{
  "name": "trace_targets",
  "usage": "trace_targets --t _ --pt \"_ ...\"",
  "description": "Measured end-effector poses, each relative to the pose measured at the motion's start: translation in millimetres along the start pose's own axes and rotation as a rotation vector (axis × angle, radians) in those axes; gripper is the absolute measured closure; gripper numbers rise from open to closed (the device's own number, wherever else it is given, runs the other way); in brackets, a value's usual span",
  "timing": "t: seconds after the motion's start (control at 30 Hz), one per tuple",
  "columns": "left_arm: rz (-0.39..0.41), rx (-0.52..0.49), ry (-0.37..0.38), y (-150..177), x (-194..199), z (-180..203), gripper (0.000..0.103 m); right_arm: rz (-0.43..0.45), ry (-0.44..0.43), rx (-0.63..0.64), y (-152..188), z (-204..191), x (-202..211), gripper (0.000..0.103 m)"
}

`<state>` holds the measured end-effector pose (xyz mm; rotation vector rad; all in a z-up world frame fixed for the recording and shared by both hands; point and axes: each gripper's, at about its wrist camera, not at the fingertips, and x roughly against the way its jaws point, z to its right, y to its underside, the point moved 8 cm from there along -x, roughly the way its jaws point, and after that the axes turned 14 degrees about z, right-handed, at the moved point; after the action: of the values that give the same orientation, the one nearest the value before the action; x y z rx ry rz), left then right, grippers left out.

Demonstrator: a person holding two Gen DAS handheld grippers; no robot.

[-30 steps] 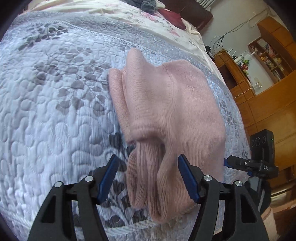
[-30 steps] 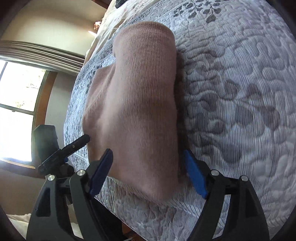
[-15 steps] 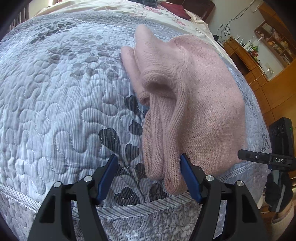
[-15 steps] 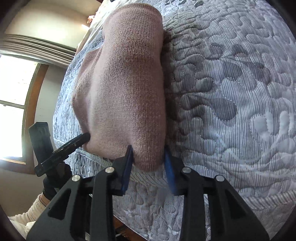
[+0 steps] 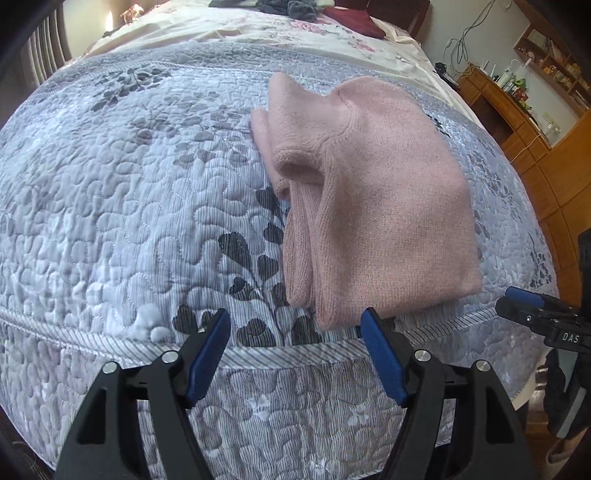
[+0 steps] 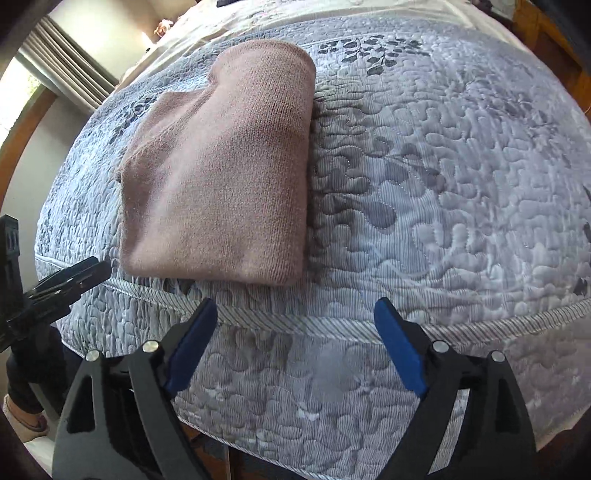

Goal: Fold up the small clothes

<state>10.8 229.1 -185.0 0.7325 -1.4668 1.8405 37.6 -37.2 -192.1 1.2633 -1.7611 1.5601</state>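
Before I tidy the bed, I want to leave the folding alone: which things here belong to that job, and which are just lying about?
Belongs to the job:
- folded pink knitted garment
- left tongs, open
- right tongs, open

Just lying about:
- grey quilted leaf-pattern bedspread, only the work surface
- dark red cloth
- dark grey bundle of fabric
- wooden shelf unit

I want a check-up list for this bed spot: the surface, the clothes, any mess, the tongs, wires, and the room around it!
Surface: grey quilted bedspread with leaf pattern; floral sheet beyond.
Job's things: pink knit garment folded, lying flat near the bed edge, untouched.
Clutter: dark clothes and maroon fabric at the far end.
Grippers: left tongs open, empty; right tongs open, empty.
Cables: wires on the far wall.
Surroundings: wooden shelves, curtained window.
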Motion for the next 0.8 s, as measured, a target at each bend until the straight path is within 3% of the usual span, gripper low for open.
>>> trace_targets --t 0.17,0.5,0.8 --pt "0.013 0.001 -0.032 8.6 18.3 3.7 0.024 0.012 0.107 0.049 15.9 -2.0 12.2 0.013" --pt "0.016 -0.01 -0.084 26.0 47.1 9.6 0.023 0.042 0.177 0.047 23.9 -17.7 39.2 0.011" --pt "0.061 -0.009 -0.11 18.4 75.7 11.8 0.023 0.1 0.205 0.065 17.7 -35.5 72.5 0.007"
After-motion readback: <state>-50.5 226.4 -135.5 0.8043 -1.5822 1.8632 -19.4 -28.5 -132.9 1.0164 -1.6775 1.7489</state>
